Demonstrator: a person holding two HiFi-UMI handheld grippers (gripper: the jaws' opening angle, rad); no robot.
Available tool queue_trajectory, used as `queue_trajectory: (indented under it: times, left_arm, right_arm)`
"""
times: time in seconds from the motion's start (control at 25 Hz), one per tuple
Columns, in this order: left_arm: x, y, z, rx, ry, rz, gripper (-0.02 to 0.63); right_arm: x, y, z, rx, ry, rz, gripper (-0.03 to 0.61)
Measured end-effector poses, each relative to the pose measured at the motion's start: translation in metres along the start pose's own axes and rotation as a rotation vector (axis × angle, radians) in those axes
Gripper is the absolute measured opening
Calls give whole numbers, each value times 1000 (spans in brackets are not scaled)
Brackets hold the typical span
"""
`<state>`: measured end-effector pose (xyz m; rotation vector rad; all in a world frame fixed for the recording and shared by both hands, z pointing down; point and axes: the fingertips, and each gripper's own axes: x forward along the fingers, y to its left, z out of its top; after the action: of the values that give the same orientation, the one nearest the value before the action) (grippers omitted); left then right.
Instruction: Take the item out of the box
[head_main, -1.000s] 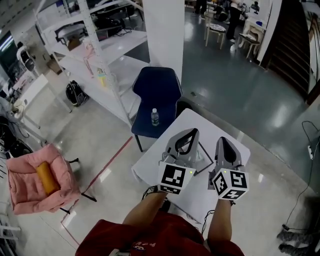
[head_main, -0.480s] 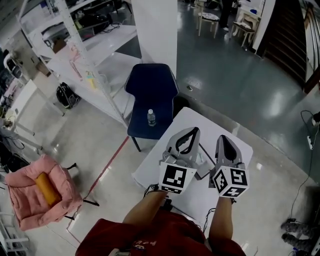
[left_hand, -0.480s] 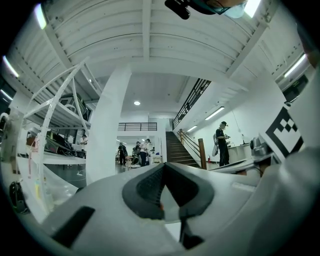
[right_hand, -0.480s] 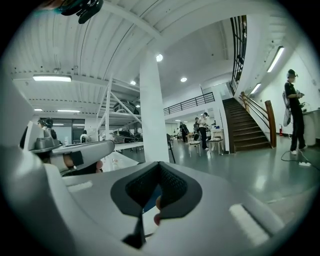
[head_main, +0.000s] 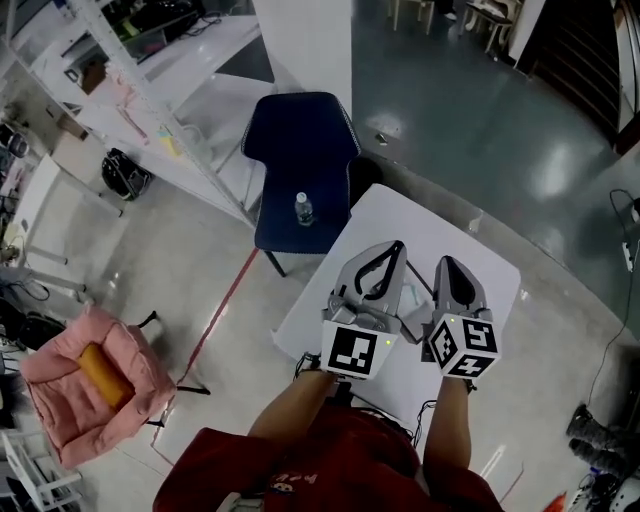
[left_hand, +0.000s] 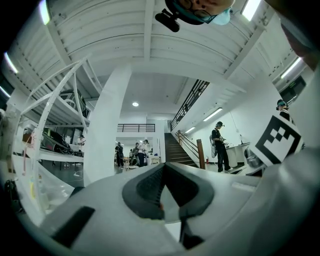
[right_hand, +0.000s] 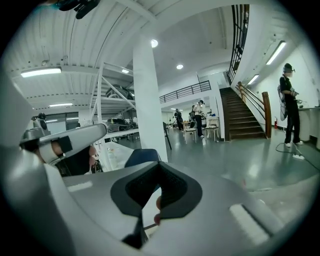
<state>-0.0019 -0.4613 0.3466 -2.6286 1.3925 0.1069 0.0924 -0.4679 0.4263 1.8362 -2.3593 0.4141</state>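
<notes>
Two grey handheld claws, the left claw (head_main: 391, 247) and the right claw (head_main: 450, 263), hang side by side above a white square surface (head_main: 455, 222) at lower centre of the head view, each with its jaws pressed together and nothing between them. Neither the box nor the item appears in any view. A clear plastic bottle (head_main: 304, 209) stands on a dark blue chair (head_main: 300, 140) just beyond the surface. The task looks unstarted: finding the box, reaching in and lifting the item out all remain.
</notes>
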Motion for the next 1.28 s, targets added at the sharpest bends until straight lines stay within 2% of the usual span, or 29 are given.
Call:
queue_trajectory:
  times: [0.16,0.64,1.28]
  left_arm:
    - [-1,4,-19,16,21,-28,2]
    - [12,6,-83,-39,95,-94,2]
    - [34,3,-125,-78,152,-115,2]
  right_arm:
    - [17,-6,-30,15,72,-31,3]
    - [52,-28,-123,32,315,-80,11]
    - [73,-46,-238,181,658,-64,131]
